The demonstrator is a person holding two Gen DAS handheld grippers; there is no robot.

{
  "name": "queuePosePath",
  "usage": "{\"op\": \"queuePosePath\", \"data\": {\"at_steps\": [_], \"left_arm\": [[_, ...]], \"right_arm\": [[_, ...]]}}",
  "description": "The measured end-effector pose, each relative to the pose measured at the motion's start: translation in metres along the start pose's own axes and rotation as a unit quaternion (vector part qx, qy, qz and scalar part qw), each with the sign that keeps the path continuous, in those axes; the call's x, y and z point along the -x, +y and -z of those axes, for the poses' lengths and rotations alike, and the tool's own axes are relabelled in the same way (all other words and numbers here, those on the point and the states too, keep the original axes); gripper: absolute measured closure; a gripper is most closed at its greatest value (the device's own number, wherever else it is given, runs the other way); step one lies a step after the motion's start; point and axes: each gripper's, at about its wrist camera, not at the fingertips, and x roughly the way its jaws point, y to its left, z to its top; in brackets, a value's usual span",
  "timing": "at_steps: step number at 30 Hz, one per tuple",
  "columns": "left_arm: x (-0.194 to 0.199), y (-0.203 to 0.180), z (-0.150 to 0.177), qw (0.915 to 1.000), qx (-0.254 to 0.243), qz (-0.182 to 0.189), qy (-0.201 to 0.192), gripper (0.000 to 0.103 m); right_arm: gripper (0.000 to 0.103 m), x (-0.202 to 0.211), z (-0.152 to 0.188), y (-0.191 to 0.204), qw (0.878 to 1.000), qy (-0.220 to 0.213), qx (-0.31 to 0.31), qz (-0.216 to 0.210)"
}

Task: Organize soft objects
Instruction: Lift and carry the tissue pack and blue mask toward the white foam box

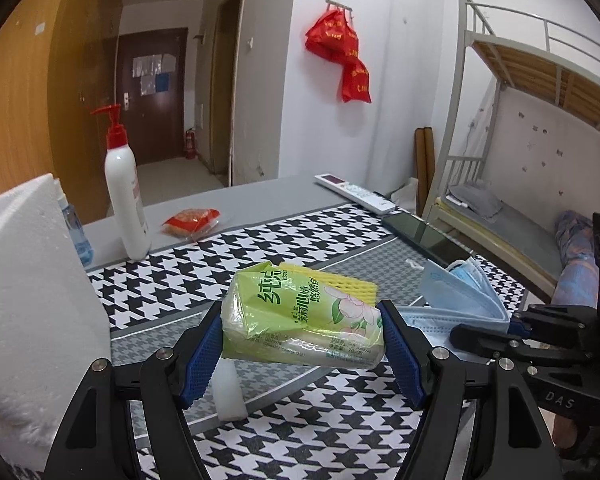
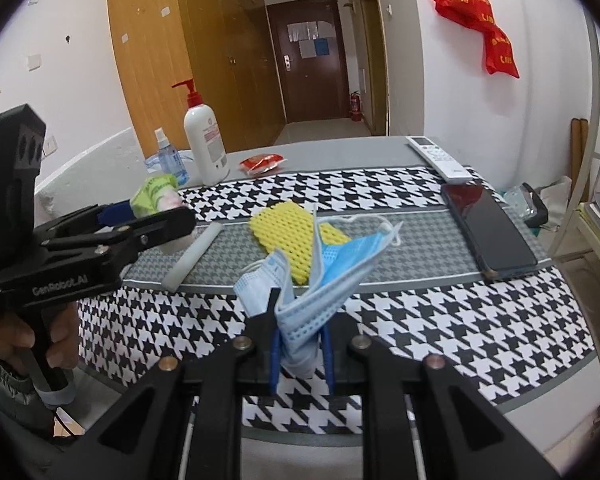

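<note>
My left gripper (image 1: 302,330) is shut on a green tissue pack (image 1: 304,316), held above the houndstooth mat (image 1: 204,264). In the right wrist view the same tissue pack (image 2: 156,194) shows at the left, in the left gripper (image 2: 168,216). My right gripper (image 2: 300,324) is shut on a bundle of blue face masks (image 2: 320,280), lifted off the mat (image 2: 460,320). Those masks (image 1: 460,300) and the right gripper (image 1: 496,328) appear at the right of the left wrist view. A yellow foam net (image 2: 284,236) lies flat on the mat behind the masks, and its edge (image 1: 352,284) peeks out behind the pack.
A white pump bottle (image 2: 204,144), small spray bottle (image 2: 170,160) and red packet (image 2: 262,162) stand at the back. A remote (image 2: 440,158) and dark phone (image 2: 488,232) lie at the right. A white foam stick (image 2: 194,256) lies left of the net. White foam block (image 1: 32,300) at left.
</note>
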Motion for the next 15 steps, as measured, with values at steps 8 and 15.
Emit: {"op": "queuePosePath", "data": {"at_steps": [8,15], "left_arm": [[0.013,-0.001,0.003,1.0000,-0.003,-0.004,-0.004,0.028],[0.026,0.001,0.005,0.9999,-0.006,-0.008,-0.014,0.028]], "right_arm": [[0.083,0.011,-0.001,0.007,1.000,-0.018,0.010,0.007],[0.083,0.019,0.000,0.012,0.999,-0.029,0.012,0.012]]}}
